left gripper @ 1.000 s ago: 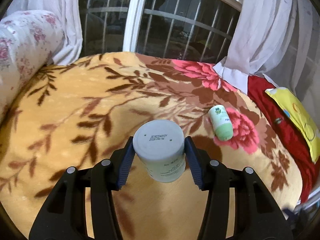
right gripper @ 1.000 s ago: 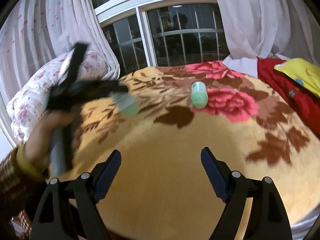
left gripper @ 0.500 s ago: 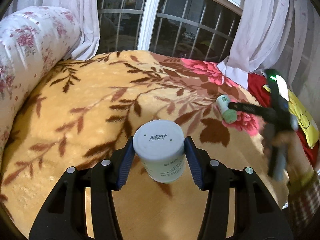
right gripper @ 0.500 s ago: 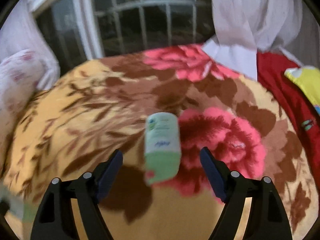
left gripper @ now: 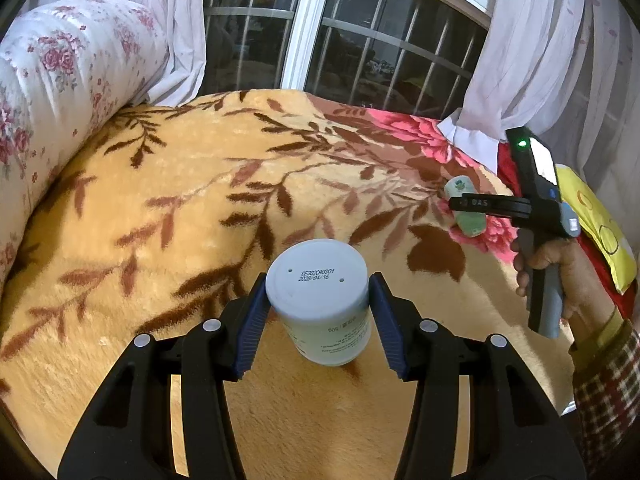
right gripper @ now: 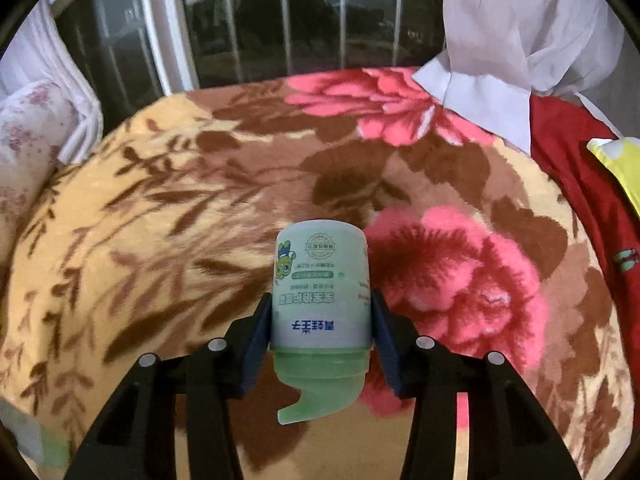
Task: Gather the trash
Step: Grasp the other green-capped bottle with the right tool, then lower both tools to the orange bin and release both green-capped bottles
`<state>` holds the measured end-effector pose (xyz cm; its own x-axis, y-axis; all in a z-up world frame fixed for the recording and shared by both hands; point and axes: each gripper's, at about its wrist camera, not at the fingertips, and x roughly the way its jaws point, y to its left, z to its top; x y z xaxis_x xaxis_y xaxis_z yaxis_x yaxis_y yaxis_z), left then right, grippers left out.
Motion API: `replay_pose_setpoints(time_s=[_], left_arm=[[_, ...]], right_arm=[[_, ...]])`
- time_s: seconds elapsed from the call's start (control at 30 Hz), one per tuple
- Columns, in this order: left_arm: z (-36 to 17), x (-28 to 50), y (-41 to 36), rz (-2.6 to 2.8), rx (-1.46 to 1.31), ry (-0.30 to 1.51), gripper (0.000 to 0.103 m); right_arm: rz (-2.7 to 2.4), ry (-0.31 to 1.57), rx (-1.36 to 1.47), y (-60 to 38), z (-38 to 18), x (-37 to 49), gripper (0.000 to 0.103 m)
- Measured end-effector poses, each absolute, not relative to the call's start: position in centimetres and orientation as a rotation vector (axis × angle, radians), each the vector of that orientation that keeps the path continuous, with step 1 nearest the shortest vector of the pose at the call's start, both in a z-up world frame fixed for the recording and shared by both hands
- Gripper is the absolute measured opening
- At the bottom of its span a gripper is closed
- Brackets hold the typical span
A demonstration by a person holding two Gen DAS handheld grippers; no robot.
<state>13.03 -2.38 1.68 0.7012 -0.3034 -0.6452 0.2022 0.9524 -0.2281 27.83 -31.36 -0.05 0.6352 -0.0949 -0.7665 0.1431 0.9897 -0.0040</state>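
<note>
My left gripper [left gripper: 317,322] is shut on a small pale jar [left gripper: 320,300] with a printed date on its flat end, held above the flowered blanket [left gripper: 200,184]. My right gripper [right gripper: 320,334] is closed around a green-capped white bottle [right gripper: 320,292] that lies on the blanket [right gripper: 160,220], cap toward me. In the left wrist view the right gripper [left gripper: 464,204] is at the far right, over the same bottle [left gripper: 460,186].
A rolled floral quilt [left gripper: 60,80] lies at the left. A barred window [left gripper: 360,40] and white curtains [left gripper: 540,40] stand behind the bed. A red cloth [right gripper: 580,160] and a yellow bag [right gripper: 620,164] lie at the right edge.
My right gripper moved forward to the green bottle and closed around it. My left gripper kept hold of the jar and swung a little left.
</note>
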Motion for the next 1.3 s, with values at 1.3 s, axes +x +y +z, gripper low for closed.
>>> replay_pose_setpoints(time_s=[1.3], left_arm=[[-4.6, -9.0, -0.8, -0.521, -0.006, 1.033, 0.049]], right_arm=[[0.355, 1.045, 0.045, -16.7, -7.0, -7.9, 0.047]])
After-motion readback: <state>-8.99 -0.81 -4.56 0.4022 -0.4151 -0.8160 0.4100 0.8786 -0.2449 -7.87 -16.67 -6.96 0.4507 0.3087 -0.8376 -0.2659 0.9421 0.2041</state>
